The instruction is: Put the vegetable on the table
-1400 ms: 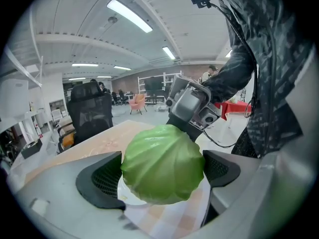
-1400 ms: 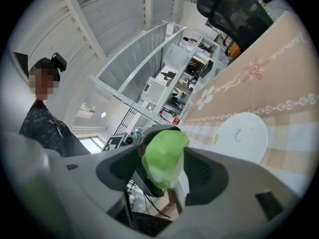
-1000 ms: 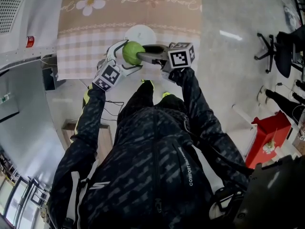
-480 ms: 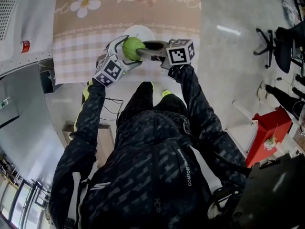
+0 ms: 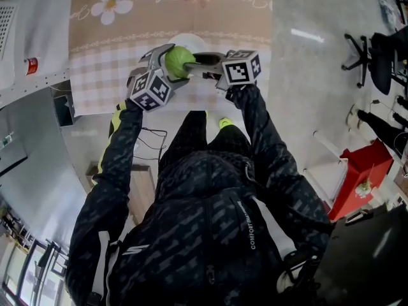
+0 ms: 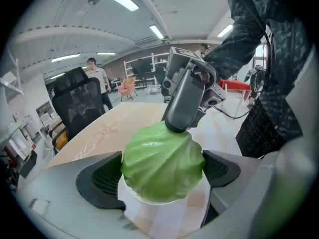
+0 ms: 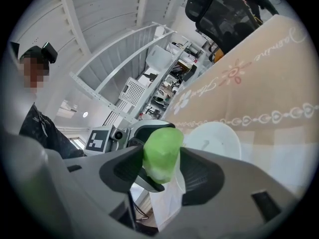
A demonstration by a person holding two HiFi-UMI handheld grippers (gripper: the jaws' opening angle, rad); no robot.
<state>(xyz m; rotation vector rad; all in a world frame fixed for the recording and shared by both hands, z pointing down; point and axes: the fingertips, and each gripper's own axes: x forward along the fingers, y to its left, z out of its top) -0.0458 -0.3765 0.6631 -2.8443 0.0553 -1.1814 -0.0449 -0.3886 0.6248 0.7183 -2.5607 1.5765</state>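
**Head view.** The cabbage (image 5: 180, 58) was held at 12 o'clock of the person (image 5: 204, 222), over the near part of the table (image 5: 223, 18). The table's flowered cloth (image 5: 108, 56) was cut off at the top of the frame. The left gripper (image 6: 163, 172) reached the cabbage from 7 o'clock and the right gripper (image 7: 162, 167) from 3 o'clock. Both hands were hidden beneath the marker cubes (image 5: 241, 69). A white plate (image 7: 218, 137) lay on the cloth. It showed only as a crescent at 1 o'clock of the cabbage, the rest covered by the cabbage and the jaws.

**Left gripper view.** The jaws pinched the cabbage, one ribbed pad pressed on each flank. One jaw of the right gripper bore on the cabbage at 12 o'clock, and its partner was hidden behind the cabbage. The plate's rim showed at 6 o'clock, directly under the cabbage. Whether the cabbage touched the plate or hung just above it could not be settled, as the underside was out of sight.

**Right gripper view.** The jaws stood wide yet clamped on the cabbage, seen here as a narrow green block. The left gripper was partly masked behind it at 10 o'clock. An office chair (image 7: 224, 9) at 1 o'clock was cut off by the frame's rim.
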